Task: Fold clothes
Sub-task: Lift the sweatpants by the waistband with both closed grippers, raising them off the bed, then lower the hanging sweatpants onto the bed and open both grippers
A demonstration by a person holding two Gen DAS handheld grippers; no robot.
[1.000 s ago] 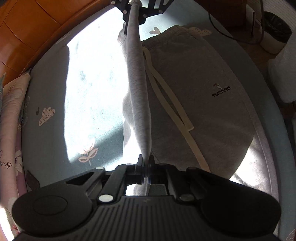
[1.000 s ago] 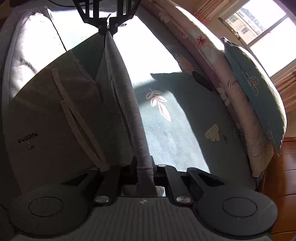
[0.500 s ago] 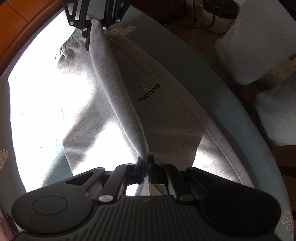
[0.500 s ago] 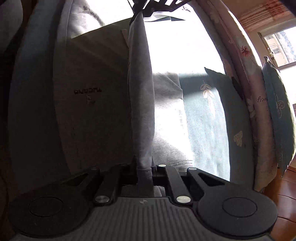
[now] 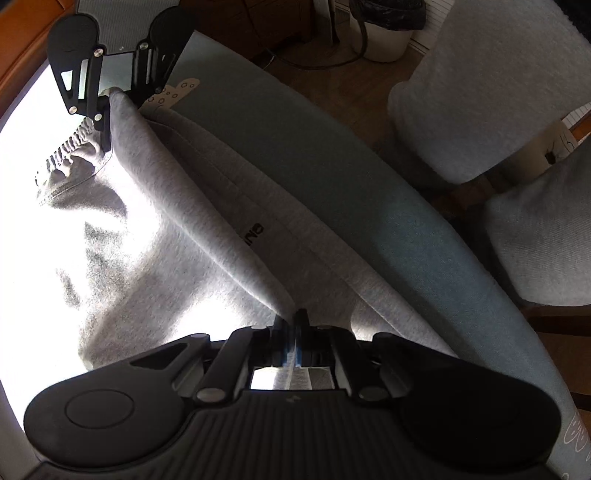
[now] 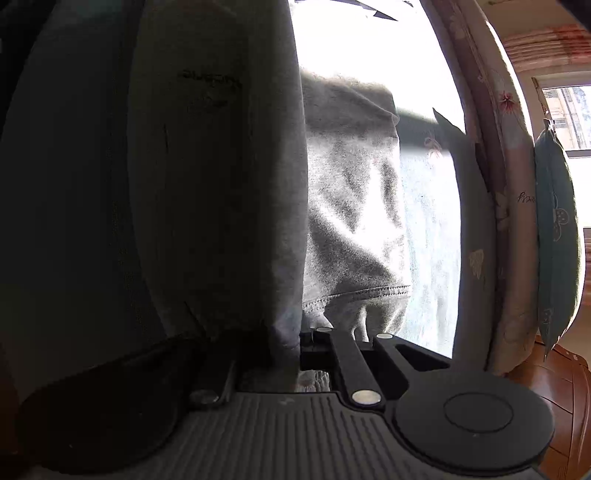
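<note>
Nearest the left wrist camera, the left gripper (image 5: 290,319) is seen clenched on a fold of the grey sweatpants (image 5: 155,236), the cloth pinched tight between its closed jaws. From that pinch a taut ridge of fabric is drawn away across the garment to the right gripper (image 5: 110,98), which is seen at the far end of the ridge, likewise clamped on the cloth, beside the gathered waistband (image 5: 64,147). In the right wrist view the right gripper's (image 6: 295,343) jaws are largely buried in dark fabric, yet the cloth is gripped between them.

The sweatpants are spread on the teal sheet (image 5: 332,158) of the bed; they lie near its edge, with the printed logo (image 5: 255,236) half covered by the raised fold. Beyond the sweatpants, on the far side of the bed from its edge, rolled bedding (image 6: 513,206) is seen. Past the bed edge, grey upholstered seats (image 5: 480,85) and a white bin (image 5: 384,33) stand on the floor.

As a judgement: one lengthwise fold appears to be under way, one half being laid over the other, with the held edge low but not yet released. The laying down, the smoothing and any crosswise folds are left to be done.
</note>
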